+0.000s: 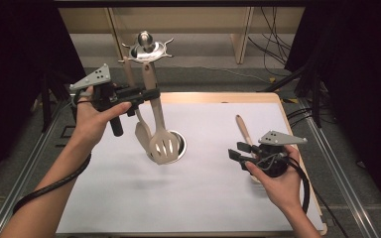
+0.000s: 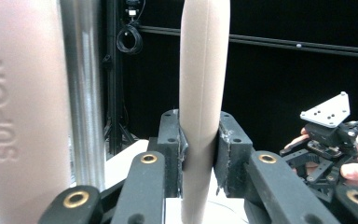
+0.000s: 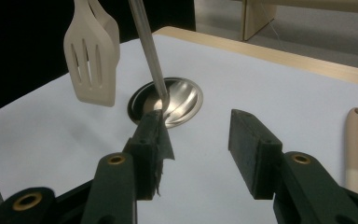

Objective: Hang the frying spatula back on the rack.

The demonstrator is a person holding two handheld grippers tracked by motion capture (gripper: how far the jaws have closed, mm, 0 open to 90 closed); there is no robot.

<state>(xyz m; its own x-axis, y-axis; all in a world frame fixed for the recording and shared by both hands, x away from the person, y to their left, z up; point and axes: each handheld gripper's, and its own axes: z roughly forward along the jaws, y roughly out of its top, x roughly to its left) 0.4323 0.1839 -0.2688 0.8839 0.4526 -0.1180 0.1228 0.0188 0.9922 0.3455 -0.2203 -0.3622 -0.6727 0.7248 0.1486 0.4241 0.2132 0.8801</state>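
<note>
The slotted spatula [image 1: 161, 144] hangs at centre frame from the rack [image 1: 148, 48], its handle clamped between the jaws of the left gripper [image 1: 151, 93]. Seemingly it is being hooked on or lifted off; next comes a careful vertical move. The right gripper [image 1: 238, 151] waits at lower right, jaws wide and empty, just beside another utensil [image 1: 243, 128].

The high view looks forward and down over the whole surface [image 1: 218, 198] from the person's side. The left gripper view rides very close behind its jaws, facing level across toward the right gripper [image 2: 328, 140]. The right gripper view sits low, looking down across at the slotted spatula [image 3: 92, 70], which the high view shares.
</note>
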